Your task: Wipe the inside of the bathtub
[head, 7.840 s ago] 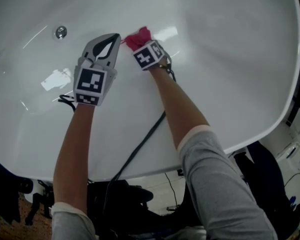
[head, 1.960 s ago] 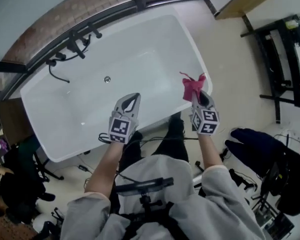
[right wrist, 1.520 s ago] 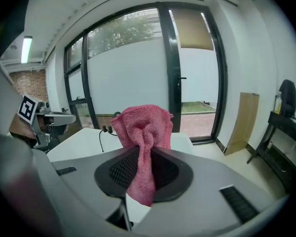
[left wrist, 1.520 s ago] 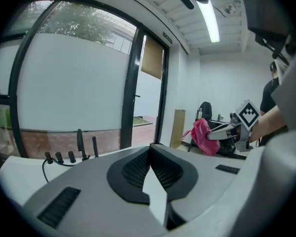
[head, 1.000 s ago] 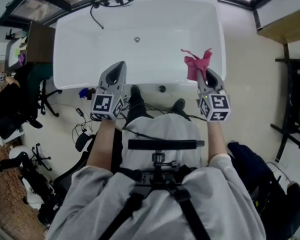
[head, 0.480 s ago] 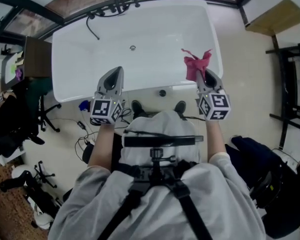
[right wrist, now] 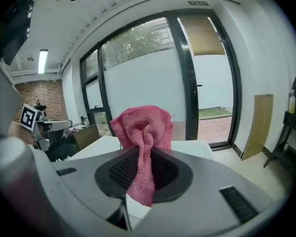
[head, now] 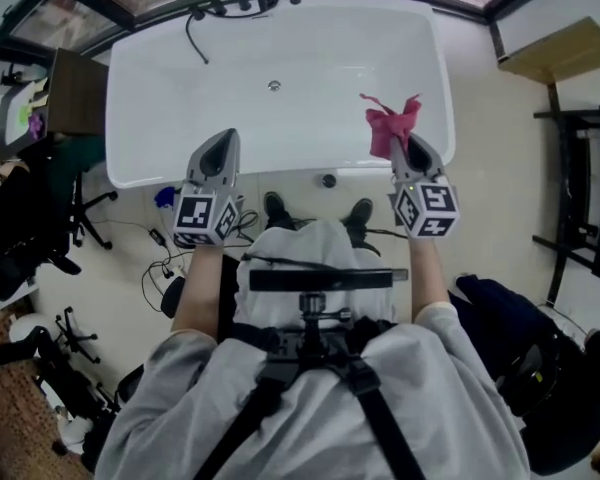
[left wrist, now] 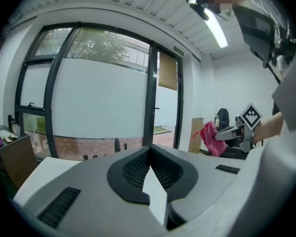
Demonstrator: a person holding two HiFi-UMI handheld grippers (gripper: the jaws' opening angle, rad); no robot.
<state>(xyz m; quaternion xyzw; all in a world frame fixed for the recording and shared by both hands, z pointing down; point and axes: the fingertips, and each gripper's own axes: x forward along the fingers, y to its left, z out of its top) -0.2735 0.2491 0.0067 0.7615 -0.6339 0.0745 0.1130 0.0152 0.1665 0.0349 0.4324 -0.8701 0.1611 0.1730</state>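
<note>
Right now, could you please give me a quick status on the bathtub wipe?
Left gripper shut, empty. Right gripper shut on pink terry cloth, held clear of the white bathtub. Only a metal drain shows inside.

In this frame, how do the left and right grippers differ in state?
The right gripper is shut on a pink cloth that bunches out past its jaws; the left gripper is shut on nothing. The right gripper is by the bathtub's right end, the left gripper nearer its left end. Both point toward the bathtub from its near rim.
</note>
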